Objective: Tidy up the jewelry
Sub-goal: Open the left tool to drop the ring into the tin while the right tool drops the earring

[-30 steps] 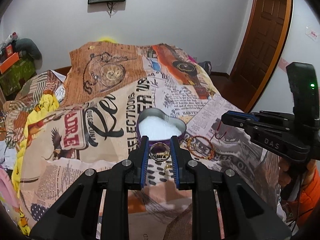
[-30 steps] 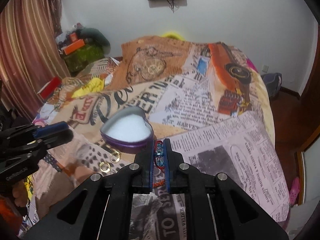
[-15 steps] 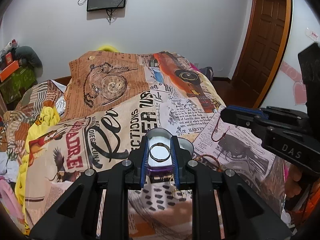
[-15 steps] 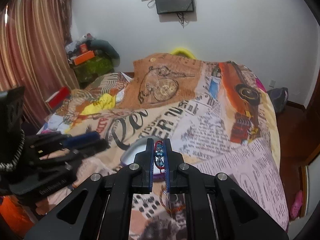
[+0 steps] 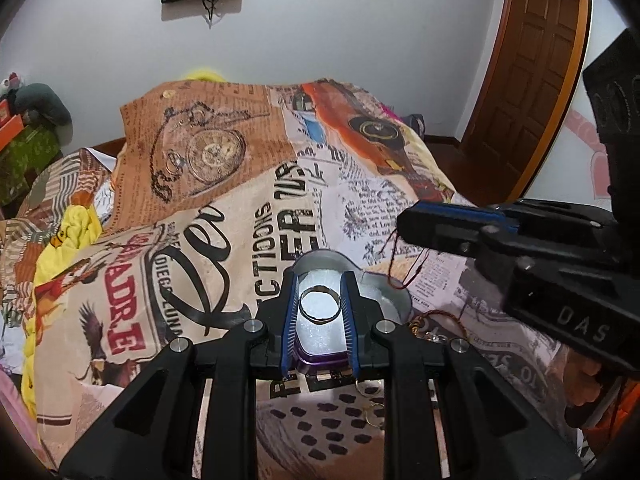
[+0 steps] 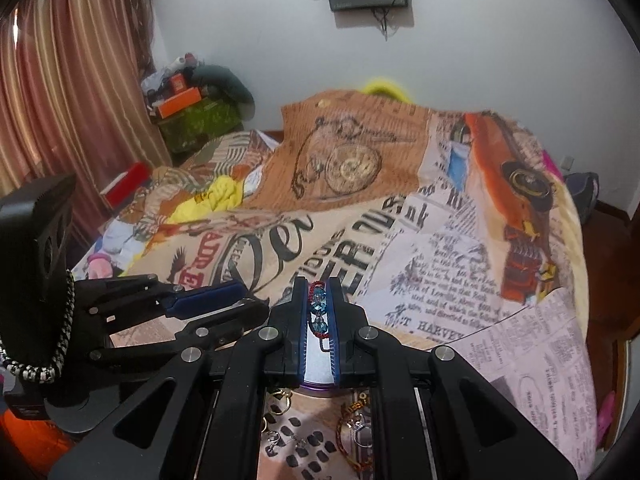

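My left gripper [image 5: 319, 307] is shut on a silver ring [image 5: 319, 305] and holds it above the heart-shaped tin box [image 5: 384, 300] with white lining and a purple rim. My right gripper [image 6: 319, 308] is shut on a red cord bracelet with blue beads [image 6: 319, 307], also above the box [image 6: 319, 376]. The right gripper shows in the left wrist view [image 5: 416, 224] with red cord [image 5: 404, 260] hanging from it. The left gripper shows in the right wrist view [image 6: 224, 304].
The box sits on a bed under a newspaper-print blanket [image 5: 200, 248]. Loose gold hoops [image 5: 370, 390], a red bracelet [image 6: 348, 436] and small earrings [image 6: 276, 438] lie in front of the box. A wooden door [image 5: 532, 72] stands at the right, boxes and curtains [image 6: 72, 92] at the left.
Both grippers rose from the blanket with their pieces and moved over the heart box. The right gripper came closer to the left one.
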The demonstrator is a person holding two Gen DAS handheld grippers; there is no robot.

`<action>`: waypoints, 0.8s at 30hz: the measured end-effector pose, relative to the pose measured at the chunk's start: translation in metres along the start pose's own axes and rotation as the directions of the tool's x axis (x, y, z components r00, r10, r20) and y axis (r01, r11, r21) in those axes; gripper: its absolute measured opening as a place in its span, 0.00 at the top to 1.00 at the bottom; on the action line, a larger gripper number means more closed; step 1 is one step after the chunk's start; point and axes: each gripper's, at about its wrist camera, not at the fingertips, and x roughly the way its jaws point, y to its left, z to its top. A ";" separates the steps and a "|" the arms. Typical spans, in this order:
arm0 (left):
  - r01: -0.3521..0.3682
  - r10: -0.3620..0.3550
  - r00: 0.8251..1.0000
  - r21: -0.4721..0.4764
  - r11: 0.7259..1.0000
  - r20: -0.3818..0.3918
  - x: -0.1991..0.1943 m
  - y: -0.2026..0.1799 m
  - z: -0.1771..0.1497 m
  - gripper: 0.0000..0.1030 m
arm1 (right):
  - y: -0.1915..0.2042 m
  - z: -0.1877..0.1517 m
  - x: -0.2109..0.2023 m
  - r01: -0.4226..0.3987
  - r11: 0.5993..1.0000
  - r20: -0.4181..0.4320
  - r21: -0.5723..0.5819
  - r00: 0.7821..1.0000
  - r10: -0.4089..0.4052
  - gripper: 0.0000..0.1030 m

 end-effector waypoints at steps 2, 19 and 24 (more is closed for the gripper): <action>0.009 -0.009 1.000 0.001 1.000 -0.019 0.008 0.001 -0.002 0.80 | -0.003 -0.003 0.010 -0.008 1.000 -0.029 0.008 1.000 0.009 0.92; 0.030 -0.028 0.997 0.020 0.999 -0.067 0.027 0.005 -0.009 0.80 | -0.014 -0.020 0.049 -0.052 0.998 -0.188 0.020 0.981 0.055 0.92; 0.036 -0.035 0.996 0.016 0.999 -0.079 0.025 0.005 -0.009 0.80 | -0.016 -0.022 0.050 -0.040 0.999 -0.203 0.018 0.978 0.042 0.92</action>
